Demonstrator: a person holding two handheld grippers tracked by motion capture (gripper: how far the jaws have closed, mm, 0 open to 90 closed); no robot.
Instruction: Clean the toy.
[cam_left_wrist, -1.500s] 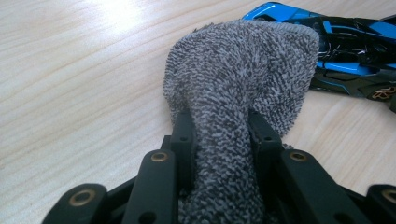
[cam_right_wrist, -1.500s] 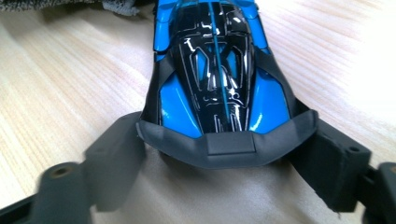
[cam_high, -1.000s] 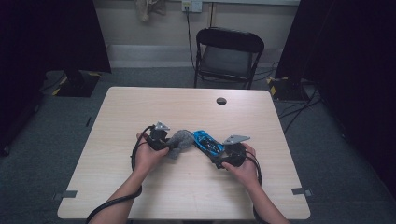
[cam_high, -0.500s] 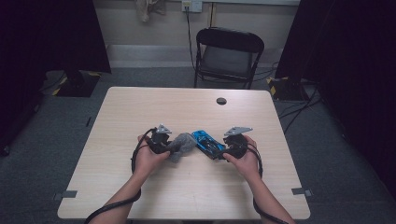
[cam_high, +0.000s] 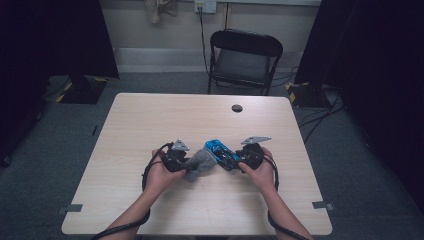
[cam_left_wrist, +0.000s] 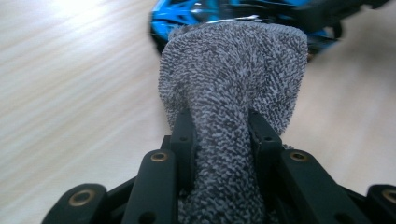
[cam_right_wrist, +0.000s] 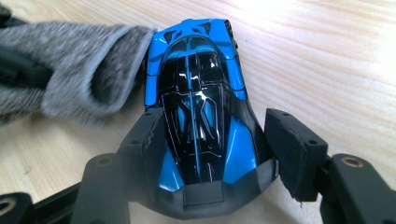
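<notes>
1. Table (cam_high: 150, 120) bears everything, near its front edge.
2. Grey terry cloth (cam_left_wrist: 233, 84), pinched by the left gripper (cam_left_wrist: 219, 126), touches the car.
3. Blue toy car (cam_right_wrist: 198, 112) sits between the right gripper (cam_right_wrist: 219, 140) jaws, which have just been closing; the left pad touches, the right stands apart.

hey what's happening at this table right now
A person at a wooden table holds a gripper in each hand. The left gripper is clamped on a grey cloth. The right gripper has just been closing around a blue toy car; one jaw touches it, the other looks just clear. Cloth and car meet mid-table, as if for wiping.
</notes>
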